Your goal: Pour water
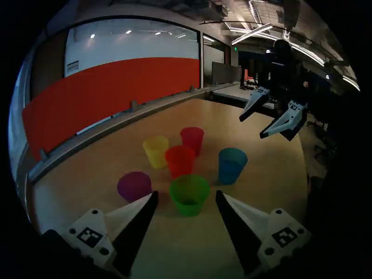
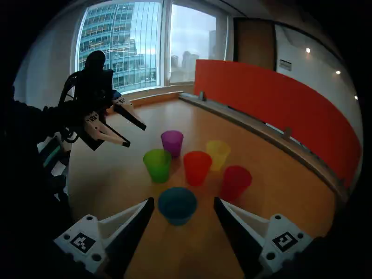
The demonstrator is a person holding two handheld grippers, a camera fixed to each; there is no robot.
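Observation:
Several plastic cups stand upright in a cluster on a wooden table [image 1: 260,139]. In the left gripper view the green cup [image 1: 189,194] sits just ahead of my open left gripper [image 1: 186,199], between its fingertips without contact. Behind it are the orange cup [image 1: 180,161], yellow cup [image 1: 156,151], red cup [image 1: 192,140], blue cup [image 1: 231,165] and purple cup [image 1: 134,186]. My right gripper [image 1: 264,125] hovers open at the far right. In the right gripper view the blue cup [image 2: 177,205] sits just ahead of my open right gripper [image 2: 183,204]. The left gripper [image 2: 135,135] hangs open above the table, left of the purple cup [image 2: 172,142].
An orange partition [image 1: 107,93] with a rail runs along one table edge. Large windows [image 2: 139,46] lie behind the left gripper in the right gripper view. Bare tabletop [image 2: 288,186] lies around the cups. Dark office furniture [image 1: 321,130] stands beyond the table.

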